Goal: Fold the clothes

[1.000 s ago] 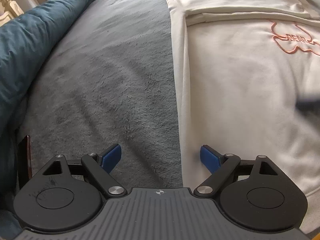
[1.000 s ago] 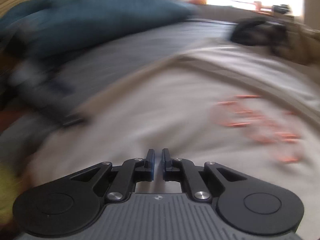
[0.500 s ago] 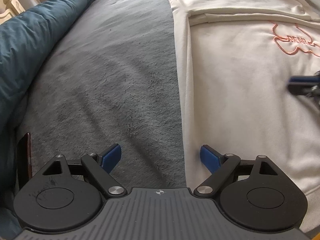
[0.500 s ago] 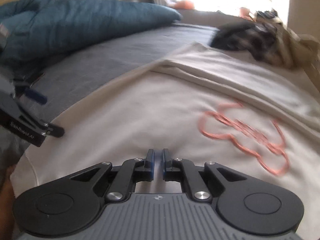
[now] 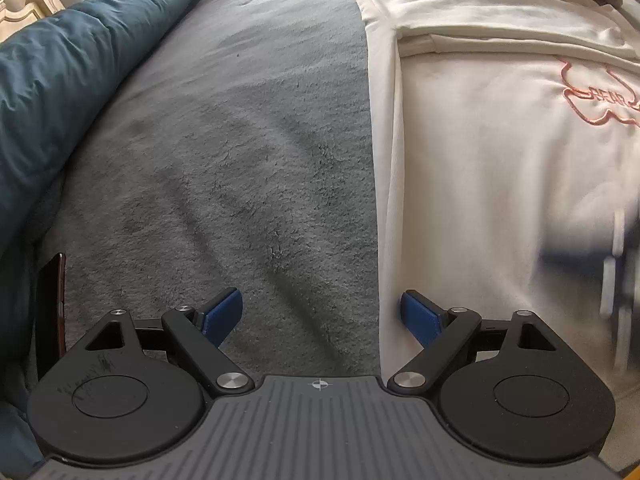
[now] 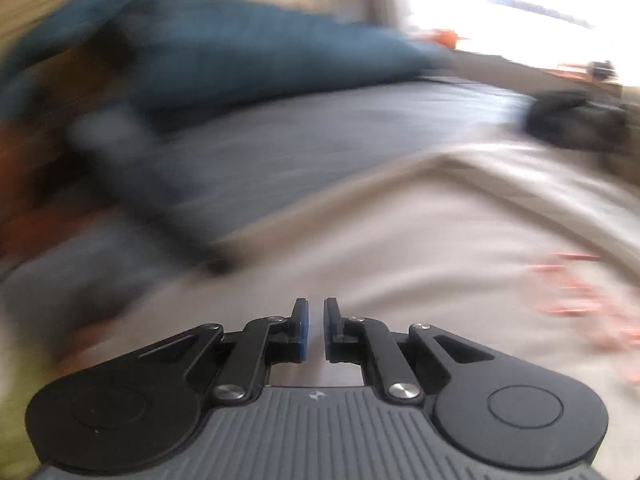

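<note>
White sweatshirt [image 5: 500, 168] lies flat on the bed [image 5: 248, 140], occupying 12 to 3 o'clock in the left view. Left gripper [image 5: 320, 314]: fingers wide, empty, straddling the garment's side edge. Right gripper [image 6: 316, 330]: fingers nearly closed, empty. Pinch both layers at the edge before lifting

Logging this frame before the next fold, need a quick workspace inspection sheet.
Surface: grey plush bed cover, rumpled streaks.
Job's things: white sweatshirt with orange outline print lying flat, sleeve folded across its top.
Clutter: dark clothes heap beyond it.
Grippers: left tool open, straddling the sweatshirt's side edge; right tool shut, empty, over the sweatshirt.
Cables: nothing seen.
Surroundings: teal duvet, bright window, view blurred.
</note>
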Demonstrator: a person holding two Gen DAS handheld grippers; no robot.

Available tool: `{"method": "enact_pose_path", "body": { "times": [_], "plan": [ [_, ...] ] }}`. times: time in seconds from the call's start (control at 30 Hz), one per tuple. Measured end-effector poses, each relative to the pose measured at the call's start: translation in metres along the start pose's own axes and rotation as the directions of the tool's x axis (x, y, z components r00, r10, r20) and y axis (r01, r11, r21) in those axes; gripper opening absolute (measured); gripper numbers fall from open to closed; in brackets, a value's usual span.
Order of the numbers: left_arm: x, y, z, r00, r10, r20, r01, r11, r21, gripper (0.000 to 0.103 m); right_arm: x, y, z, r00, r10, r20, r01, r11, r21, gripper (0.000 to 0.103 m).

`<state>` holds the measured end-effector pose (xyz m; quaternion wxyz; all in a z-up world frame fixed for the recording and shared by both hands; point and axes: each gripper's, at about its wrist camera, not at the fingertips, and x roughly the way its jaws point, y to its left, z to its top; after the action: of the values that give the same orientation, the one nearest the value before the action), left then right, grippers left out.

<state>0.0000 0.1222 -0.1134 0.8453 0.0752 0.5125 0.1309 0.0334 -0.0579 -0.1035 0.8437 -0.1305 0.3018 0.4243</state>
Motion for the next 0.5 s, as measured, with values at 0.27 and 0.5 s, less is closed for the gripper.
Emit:
{"method": "enact_pose_path", "body": {
  "times": [0.27, 0.5],
  "plan": [
    [-0.001, 0.003, 0.001, 1.000, 0.022, -0.003, -0.022, 1.000, -0.017, 0.087, 0.029, 0.049, -0.001, 0.977, 0.207, -0.052, -0.212, 0.969, -0.128, 0.008],
    [-0.026, 0.006, 0.004, 0.989, 0.012, 0.147, -0.011, 1.000, -0.011, 0.087, -0.012, 0.019, -0.002, 0.938, 0.344, -0.035, -0.344, 0.939, 0.007, 0.007]
  ]
}}
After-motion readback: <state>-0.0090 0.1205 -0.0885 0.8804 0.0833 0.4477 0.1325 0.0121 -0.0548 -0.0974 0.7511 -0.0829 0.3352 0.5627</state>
